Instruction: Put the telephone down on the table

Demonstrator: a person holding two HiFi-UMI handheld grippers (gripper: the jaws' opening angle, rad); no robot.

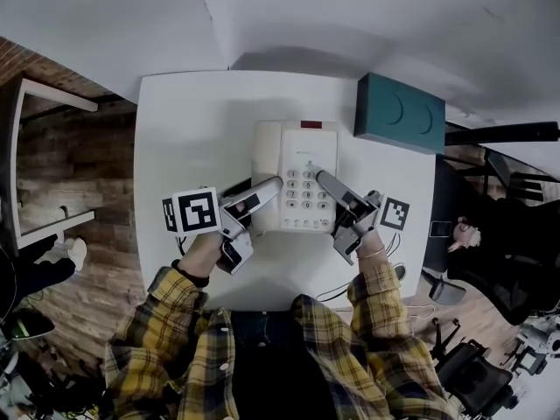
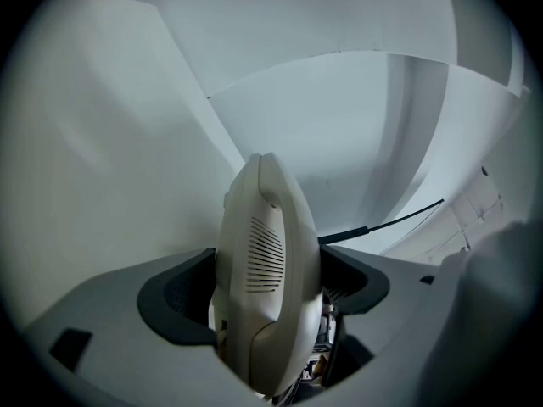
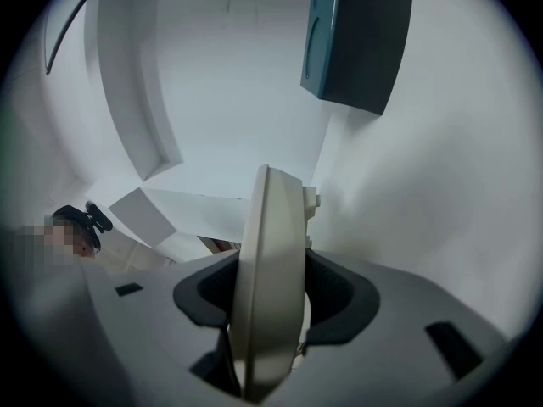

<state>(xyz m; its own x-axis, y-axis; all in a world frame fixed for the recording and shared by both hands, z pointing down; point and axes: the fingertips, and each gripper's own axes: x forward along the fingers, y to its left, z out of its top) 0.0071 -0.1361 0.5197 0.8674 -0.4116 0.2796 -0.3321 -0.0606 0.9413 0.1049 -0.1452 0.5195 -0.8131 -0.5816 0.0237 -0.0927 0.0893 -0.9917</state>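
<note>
A cream push-button telephone [image 1: 293, 160] lies between my two grippers over the white table [image 1: 192, 121]. My left gripper [image 1: 276, 184] is shut on the handset side; in the left gripper view the handset [image 2: 267, 278], with its slotted earpiece, fills the gap between the dark pads. My right gripper [image 1: 319, 175] is shut on the phone's right edge, and that thin cream edge [image 3: 271, 270] stands upright between its pads in the right gripper view. Whether the phone rests on the table or hangs just above it I cannot tell.
A teal box [image 1: 400, 112] stands at the table's far right corner, also seen as the teal box [image 3: 361, 32] ahead of the right gripper. A thin dark cord [image 2: 382, 225] runs off to the right. White walls close in behind; a black chair [image 1: 499, 234] is at the right.
</note>
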